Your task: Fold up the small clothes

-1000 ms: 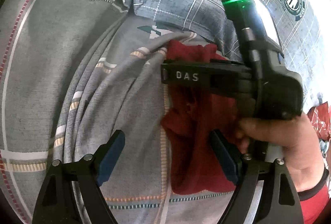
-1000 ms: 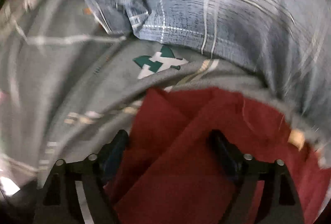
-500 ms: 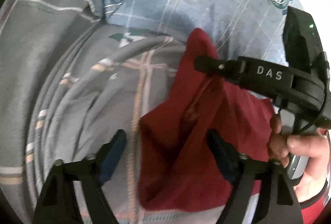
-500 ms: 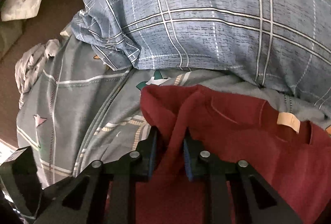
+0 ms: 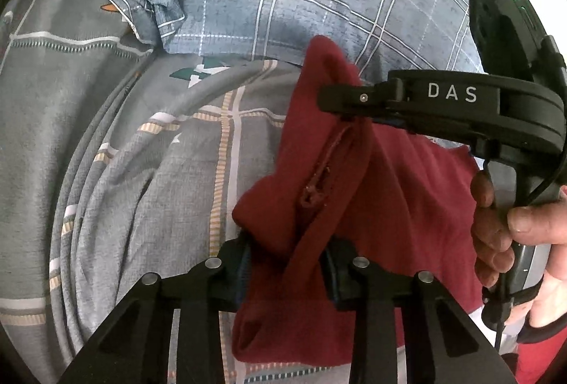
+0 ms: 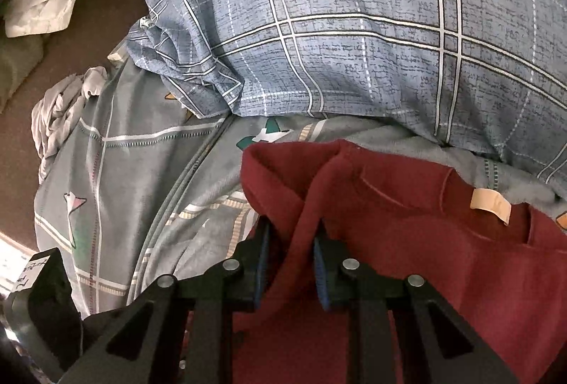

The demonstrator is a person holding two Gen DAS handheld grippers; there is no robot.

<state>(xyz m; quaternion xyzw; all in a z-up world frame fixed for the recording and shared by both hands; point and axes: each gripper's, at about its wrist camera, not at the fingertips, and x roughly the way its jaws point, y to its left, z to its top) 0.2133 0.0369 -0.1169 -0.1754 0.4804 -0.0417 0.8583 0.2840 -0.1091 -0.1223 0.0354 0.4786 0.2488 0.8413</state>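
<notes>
1. Holding the red garment [image 5: 407, 192] with both grippers, I have it partly raised off the grey patterned bed sheet [image 5: 149, 171], just in front of the blue checked pillow [image 6: 354, 29].
2. My left gripper [image 5: 287, 263] has its fingers pinching a bunched ridge of the red cloth near its lower edge.
3. My right gripper [image 6: 292, 260] likewise has its fingers pressed onto a fold of the same cloth, near the collar side where the tan label [image 6: 490, 203] shows.
4. Both grips look like thick, gathered bunches, so I judge that layers could slip out unevenly and spoil the fold line.
5. Pulling the two grippers apart too hard could tug the cloth free of one; too little tension may leave it sagging into creases on the bed.
</notes>
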